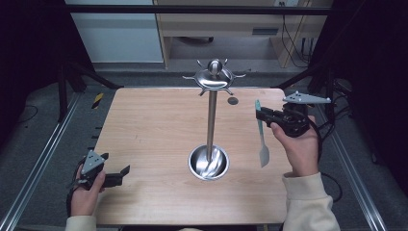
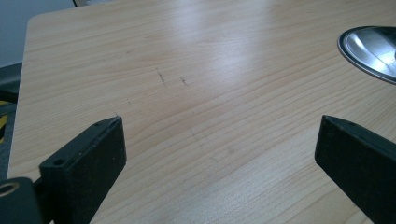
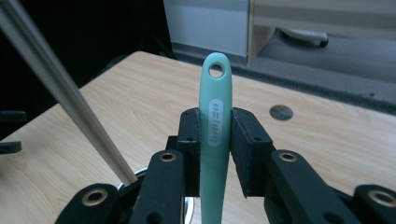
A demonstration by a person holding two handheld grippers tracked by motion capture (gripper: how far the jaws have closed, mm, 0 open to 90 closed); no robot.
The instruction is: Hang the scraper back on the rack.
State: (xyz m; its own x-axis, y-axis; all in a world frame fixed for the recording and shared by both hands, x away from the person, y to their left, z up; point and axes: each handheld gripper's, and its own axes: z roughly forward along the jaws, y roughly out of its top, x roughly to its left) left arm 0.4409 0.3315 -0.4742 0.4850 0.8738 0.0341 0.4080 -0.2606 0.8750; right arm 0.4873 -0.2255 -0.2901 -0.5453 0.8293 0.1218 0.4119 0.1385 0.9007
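Note:
A steel utensil stand (image 1: 210,120) rises from a round dish base (image 1: 208,162) at the table's middle, with a crown of hooks (image 1: 214,76) on top. My right gripper (image 1: 263,114) hovers above the table's right side, shut on the mint-green handle of a spatula (image 1: 261,132) whose pale blade hangs down. In the right gripper view the handle (image 3: 215,121) stands between the jaws, its hanging hole at the top, with the stand's pole (image 3: 60,91) at the left. My left gripper (image 1: 120,175) rests open at the front left corner, nothing between its fingers (image 2: 88,161).
The wooden table (image 1: 154,125) has a small dark round hole (image 1: 233,100) near its far edge. The stand's base rim (image 2: 369,51) lies to the right of the left gripper. Metal frame rails run along both sides of the table.

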